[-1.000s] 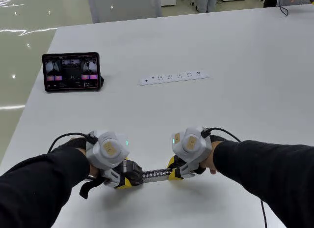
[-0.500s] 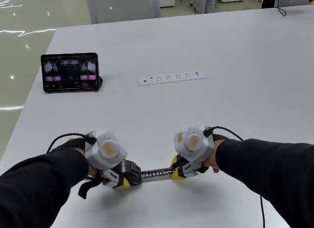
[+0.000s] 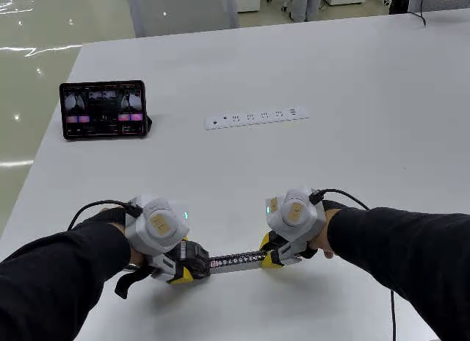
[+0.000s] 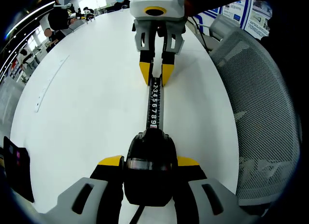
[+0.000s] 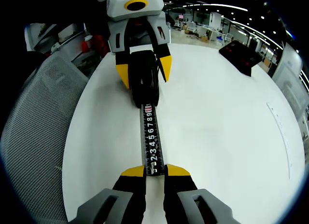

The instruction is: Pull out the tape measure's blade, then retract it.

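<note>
table (image 3: 330, 76): white, spans the head view.
tablet (image 3: 103, 109): upper left, propped up, screen lit.
power strip (image 3: 255, 117): white, centre, well apart from your grippers.
your left gripper (image 3: 183, 266): lower left, jaws clamped on the tape measure (image 3: 194, 257).
your right gripper (image 3: 269, 259): lower centre-right, jaws pinching the blade (image 3: 236, 261) at its end.
tape measure: black body, lower centre, between your grippers.
blade: drawn out straight, numbers facing up.
</note>
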